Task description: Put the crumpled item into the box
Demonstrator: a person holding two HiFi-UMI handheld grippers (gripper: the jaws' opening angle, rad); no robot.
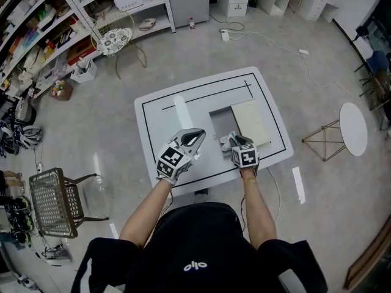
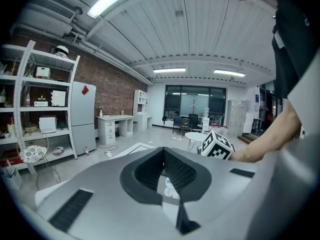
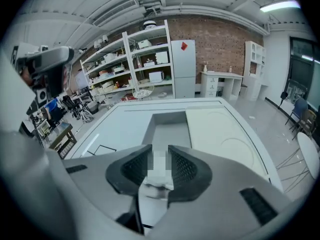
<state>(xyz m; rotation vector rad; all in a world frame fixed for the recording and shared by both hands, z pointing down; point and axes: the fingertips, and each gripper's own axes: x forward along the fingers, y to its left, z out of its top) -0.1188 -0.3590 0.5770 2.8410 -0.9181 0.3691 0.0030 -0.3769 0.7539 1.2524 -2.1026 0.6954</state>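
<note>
Clenching the crumpled white item (image 3: 156,186) in my right tongs (image 3: 160,149), I hold it over the white tabletop (image 1: 177,118), just short of the near edge of the grey sunken box (image 1: 221,119). My left tongs (image 2: 163,150) hover beside it, tips pressed together, empty.

The box (image 1: 221,122) stood open upward, its far and left rims free. A cream panel (image 1: 250,122) lay flat beside it, toward the table's (image 1: 159,115) right edge. Its near rim was crowded by the right gripper (image 1: 234,140), clamped on the crumpled item (image 1: 225,141), and the closed left gripper (image 1: 197,137).
</note>
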